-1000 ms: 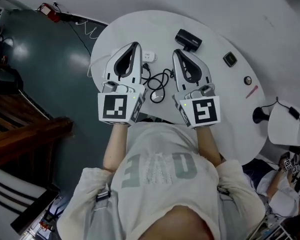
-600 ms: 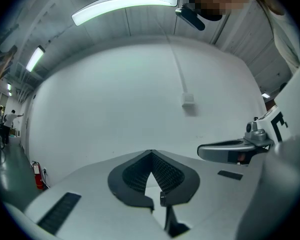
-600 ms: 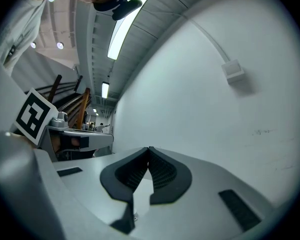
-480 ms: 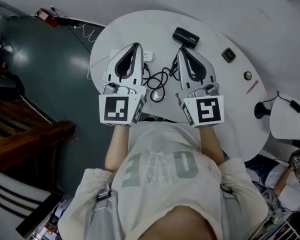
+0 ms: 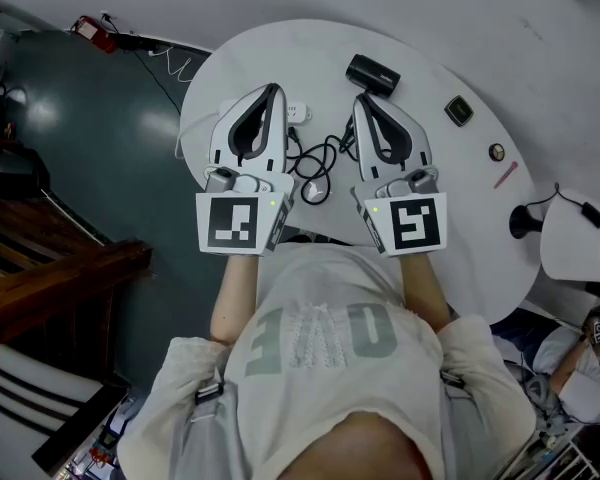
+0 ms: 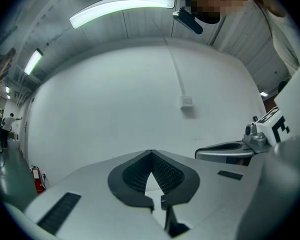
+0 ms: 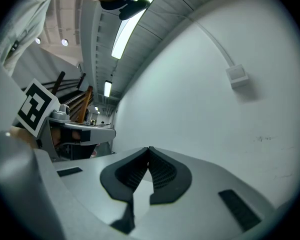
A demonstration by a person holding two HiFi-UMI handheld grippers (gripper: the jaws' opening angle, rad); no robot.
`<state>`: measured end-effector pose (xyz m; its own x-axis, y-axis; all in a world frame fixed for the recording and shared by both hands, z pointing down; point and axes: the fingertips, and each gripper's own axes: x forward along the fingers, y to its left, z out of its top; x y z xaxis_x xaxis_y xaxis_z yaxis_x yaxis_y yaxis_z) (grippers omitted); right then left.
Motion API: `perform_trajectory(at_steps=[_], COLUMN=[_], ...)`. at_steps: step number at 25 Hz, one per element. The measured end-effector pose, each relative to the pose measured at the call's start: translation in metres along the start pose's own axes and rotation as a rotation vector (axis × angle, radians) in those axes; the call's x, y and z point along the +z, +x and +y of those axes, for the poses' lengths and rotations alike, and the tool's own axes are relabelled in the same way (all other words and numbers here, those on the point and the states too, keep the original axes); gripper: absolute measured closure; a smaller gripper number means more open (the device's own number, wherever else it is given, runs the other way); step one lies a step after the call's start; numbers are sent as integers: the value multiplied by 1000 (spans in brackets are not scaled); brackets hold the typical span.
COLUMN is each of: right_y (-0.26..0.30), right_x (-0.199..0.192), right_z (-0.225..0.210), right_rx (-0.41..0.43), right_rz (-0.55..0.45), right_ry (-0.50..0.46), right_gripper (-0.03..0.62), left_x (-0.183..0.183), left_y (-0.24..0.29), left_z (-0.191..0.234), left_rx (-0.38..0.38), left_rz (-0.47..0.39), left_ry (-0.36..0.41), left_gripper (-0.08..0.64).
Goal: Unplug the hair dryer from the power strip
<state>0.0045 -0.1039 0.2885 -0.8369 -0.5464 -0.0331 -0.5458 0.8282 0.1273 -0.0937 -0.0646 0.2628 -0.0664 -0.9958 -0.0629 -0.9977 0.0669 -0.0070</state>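
**Both hand-held grippers shut and empty, hair dryer lying just past them**

The hair dryer is a blocky black body on the far part of the desk, just beyond the tip of the right hand-held gripper. Its black cable lies in a loose tangle on the desk between the two grippers. The white power strip peeks out beside the left hand-held gripper. Most of the strip is covered by that gripper, and whether the plug sits in it cannot be made out.

On the left gripper the ribbed dark pads meet at the tips with nothing between them. The right gripper is the same, closed on nothing. Each one's own view looks out at a plain white wall.

The desk is white, smooth and round-edged. Off to its right lie a small dark square thing, a small round one and a thin reddish stick, all too small to name.

Around the desk the floor is dark teal and glossy. A red object lies on it by the wall, with a white cord near it. Brown wooden furniture is cut off at the left edge. A white seat carrying something black is cut off at the right edge. The person's pale shirt fills the bottom of the head view and hides the near rim of the desk.
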Motion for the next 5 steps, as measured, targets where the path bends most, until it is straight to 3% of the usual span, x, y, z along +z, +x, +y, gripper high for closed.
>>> perform_trajectory(at_steps=[5], right_y=[2], right_x=[1], right_z=[2], right_rx=[8], right_rz=[0], right_ry=[0], right_gripper=[572], left_x=[3], left_y=[-1], left_z=[1], left_rx=[0], left_rz=[-14], left_ry=[11], left_gripper=[548])
